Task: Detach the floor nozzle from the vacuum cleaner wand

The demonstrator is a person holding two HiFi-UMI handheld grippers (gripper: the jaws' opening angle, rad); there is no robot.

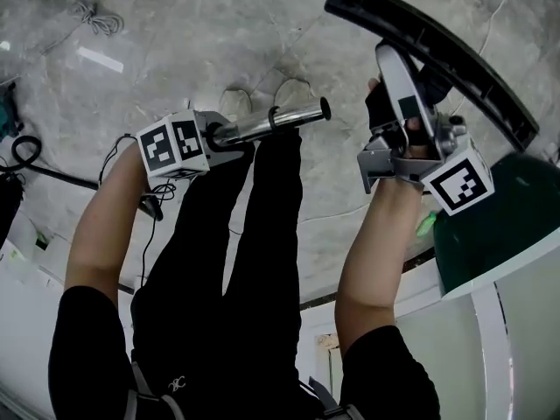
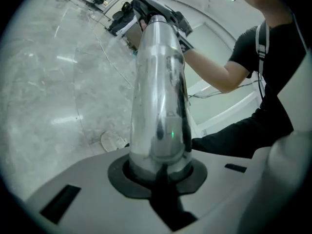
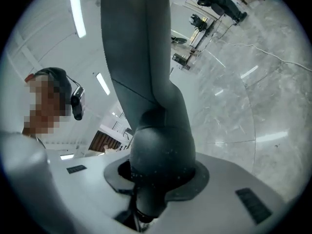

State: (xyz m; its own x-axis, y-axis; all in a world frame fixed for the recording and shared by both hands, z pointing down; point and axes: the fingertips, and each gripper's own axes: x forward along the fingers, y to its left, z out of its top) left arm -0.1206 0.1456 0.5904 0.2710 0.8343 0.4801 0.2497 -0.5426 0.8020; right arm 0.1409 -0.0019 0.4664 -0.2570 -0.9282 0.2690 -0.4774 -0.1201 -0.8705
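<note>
In the head view my left gripper (image 1: 229, 134) is shut on the chrome wand (image 1: 280, 121), which points right with its black-rimmed end free in the air. A gap separates that end from the floor nozzle. The nozzle's long black head (image 1: 437, 51) slants across the upper right, and my right gripper (image 1: 411, 134) is shut on its grey neck (image 1: 398, 77). In the left gripper view the wand (image 2: 158, 96) runs up out of the left gripper (image 2: 161, 167). In the right gripper view the grey neck (image 3: 146, 72) fills the right gripper (image 3: 158, 174).
A dark green round top with a white rim (image 1: 503, 226) sits under my right hand. On the marble floor lie a coiled cord (image 1: 101, 20) at the top left and a black cable (image 1: 26, 151) at the left edge. My dark trouser legs (image 1: 254, 234) fill the middle.
</note>
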